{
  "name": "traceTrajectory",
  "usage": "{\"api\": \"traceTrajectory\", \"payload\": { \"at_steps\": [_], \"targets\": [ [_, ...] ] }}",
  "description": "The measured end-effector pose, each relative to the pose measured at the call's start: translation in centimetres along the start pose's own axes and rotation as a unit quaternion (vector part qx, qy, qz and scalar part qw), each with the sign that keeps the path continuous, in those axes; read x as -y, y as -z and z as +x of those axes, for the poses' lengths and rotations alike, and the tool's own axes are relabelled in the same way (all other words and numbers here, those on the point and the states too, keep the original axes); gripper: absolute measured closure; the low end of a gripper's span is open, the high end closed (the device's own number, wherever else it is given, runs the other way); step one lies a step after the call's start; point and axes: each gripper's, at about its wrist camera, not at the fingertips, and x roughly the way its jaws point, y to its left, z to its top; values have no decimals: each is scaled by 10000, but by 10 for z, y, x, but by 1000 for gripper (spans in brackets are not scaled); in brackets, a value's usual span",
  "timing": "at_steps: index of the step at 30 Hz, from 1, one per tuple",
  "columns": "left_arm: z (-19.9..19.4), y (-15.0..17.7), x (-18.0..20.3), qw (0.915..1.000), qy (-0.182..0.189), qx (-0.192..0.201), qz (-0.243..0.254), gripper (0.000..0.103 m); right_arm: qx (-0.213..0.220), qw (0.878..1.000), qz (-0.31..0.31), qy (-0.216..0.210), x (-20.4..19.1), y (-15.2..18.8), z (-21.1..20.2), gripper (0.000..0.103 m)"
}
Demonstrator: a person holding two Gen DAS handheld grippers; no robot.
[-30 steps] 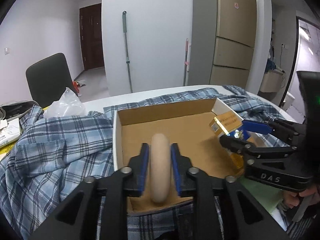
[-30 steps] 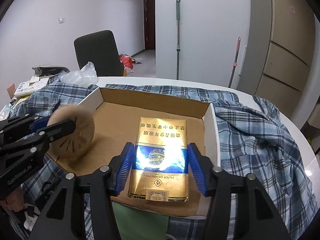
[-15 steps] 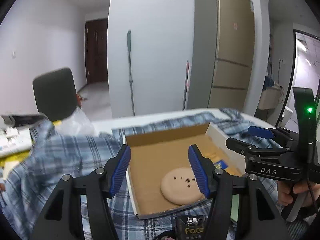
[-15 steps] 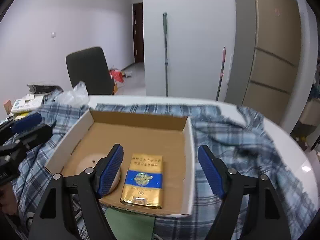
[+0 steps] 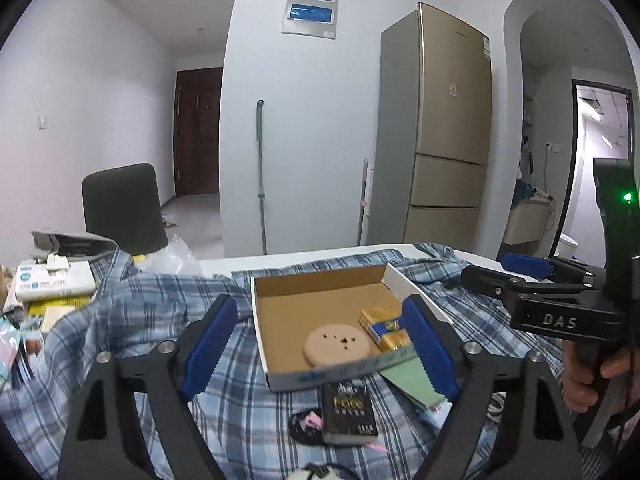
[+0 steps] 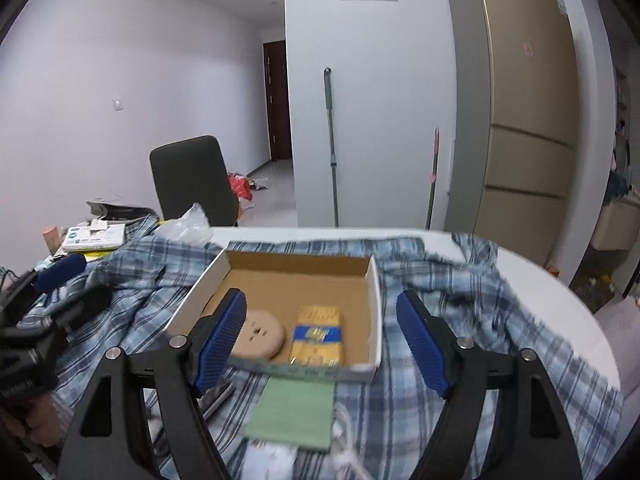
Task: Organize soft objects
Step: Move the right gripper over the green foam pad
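A shallow cardboard box [image 5: 320,284] [image 6: 298,262] sits on a blue plaid shirt [image 5: 120,312] [image 6: 460,280]. In it lie a round beige puff [image 5: 337,345] [image 6: 262,334] on the left and a gold and blue packet [image 5: 386,326] [image 6: 319,335] on the right. My left gripper [image 5: 318,348] is open and empty, raised in front of the box. My right gripper [image 6: 322,340] is open and empty, also raised before the box; it shows at the right of the left wrist view [image 5: 520,276].
A green cloth [image 6: 294,412] [image 5: 408,376] and a small black booklet [image 5: 350,408] lie in front of the box. Papers and boxes [image 5: 52,280] pile up at the left. A dark chair [image 6: 192,180], a mop [image 6: 331,144] and a fridge [image 6: 520,120] stand behind the table.
Both grippers opened, letting the puff and the packet drop into the box, then pulled back and up away from it.
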Motion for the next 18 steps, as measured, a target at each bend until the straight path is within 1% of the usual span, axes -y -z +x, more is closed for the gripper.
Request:
{"api": "traceTrajectory", "payload": {
  "at_steps": [4, 8, 9, 11, 13, 18],
  "targets": [
    [5, 13, 5, 9997, 5, -101, 243, 13, -101, 9999, -37, 21, -9, 16, -3, 26],
    [12, 23, 3, 9994, -159, -120, 297, 0, -30, 9998, -142, 103, -14, 32, 2, 26],
    [14, 24, 0, 9995, -161, -169, 232, 0, 12, 9998, -163, 126, -14, 36, 4, 26],
    [16, 25, -8, 9997, -12, -238, 29, 0, 22, 9993, -297, 228, -16, 44, 9, 26],
    [20, 26, -15, 9994, 32, -310, -123, 0, -134, 9991, -367, 177, -18, 50, 17, 26],
    [27, 28, -20, 9987, 62, -465, -215, 0, -473, 9980, -420, 95, -19, 57, 31, 26]
  ]
}}
